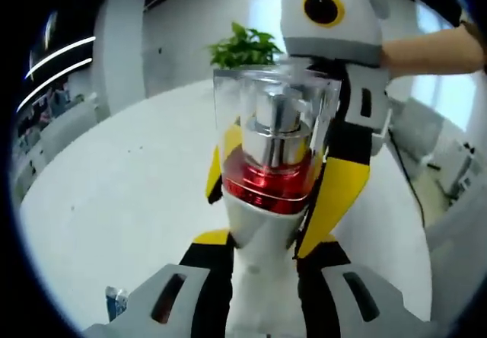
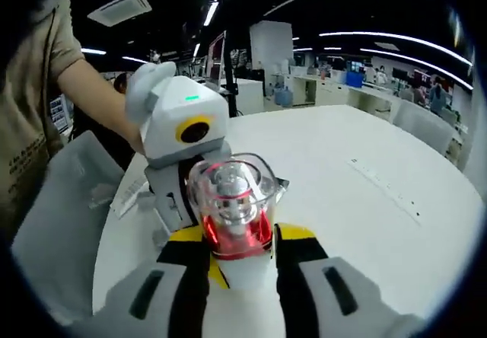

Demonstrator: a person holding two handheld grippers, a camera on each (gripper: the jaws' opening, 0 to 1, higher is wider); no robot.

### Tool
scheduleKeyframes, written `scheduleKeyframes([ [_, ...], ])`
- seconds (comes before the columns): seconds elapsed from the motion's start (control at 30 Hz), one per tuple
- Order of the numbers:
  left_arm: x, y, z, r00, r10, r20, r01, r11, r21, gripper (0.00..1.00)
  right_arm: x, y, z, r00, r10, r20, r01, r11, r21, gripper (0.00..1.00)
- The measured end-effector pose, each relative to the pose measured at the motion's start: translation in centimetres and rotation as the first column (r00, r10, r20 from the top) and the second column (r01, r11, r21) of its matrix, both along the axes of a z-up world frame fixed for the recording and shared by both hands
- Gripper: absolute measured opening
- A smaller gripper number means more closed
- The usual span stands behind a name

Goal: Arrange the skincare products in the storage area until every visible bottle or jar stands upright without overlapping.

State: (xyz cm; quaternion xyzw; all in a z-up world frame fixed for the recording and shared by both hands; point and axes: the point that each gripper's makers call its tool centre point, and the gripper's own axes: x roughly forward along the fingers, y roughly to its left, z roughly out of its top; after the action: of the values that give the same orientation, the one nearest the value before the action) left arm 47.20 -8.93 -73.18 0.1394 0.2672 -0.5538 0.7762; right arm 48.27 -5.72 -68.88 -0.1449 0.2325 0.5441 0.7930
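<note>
Both grippers clamp the bottle (image 1: 270, 193) from opposite sides, lifted off the table (image 1: 114, 201): left gripper (image 1: 262, 292) on its white body, right gripper (image 2: 240, 266) likewise. Clear cap points twelve o'clock. Mid-carry, I'd say; next it needs lowering upright, then releasing.

One pump bottle (image 1: 270, 163) with clear cap, two tools, left (image 1: 262, 277) and right (image 2: 240, 277), one potted plant (image 1: 245, 47), one white table (image 1: 129, 193)
</note>
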Motion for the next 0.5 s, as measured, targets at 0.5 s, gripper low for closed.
scheduleKeyframes([
  [0.5,-2.1,3.2,-0.1,0.999,0.045,-0.007,-0.045,0.998,0.035,0.42,-4.8,-1.3,-1.8,0.992,-0.111,-0.053,0.110,0.994,-0.019,0.63],
])
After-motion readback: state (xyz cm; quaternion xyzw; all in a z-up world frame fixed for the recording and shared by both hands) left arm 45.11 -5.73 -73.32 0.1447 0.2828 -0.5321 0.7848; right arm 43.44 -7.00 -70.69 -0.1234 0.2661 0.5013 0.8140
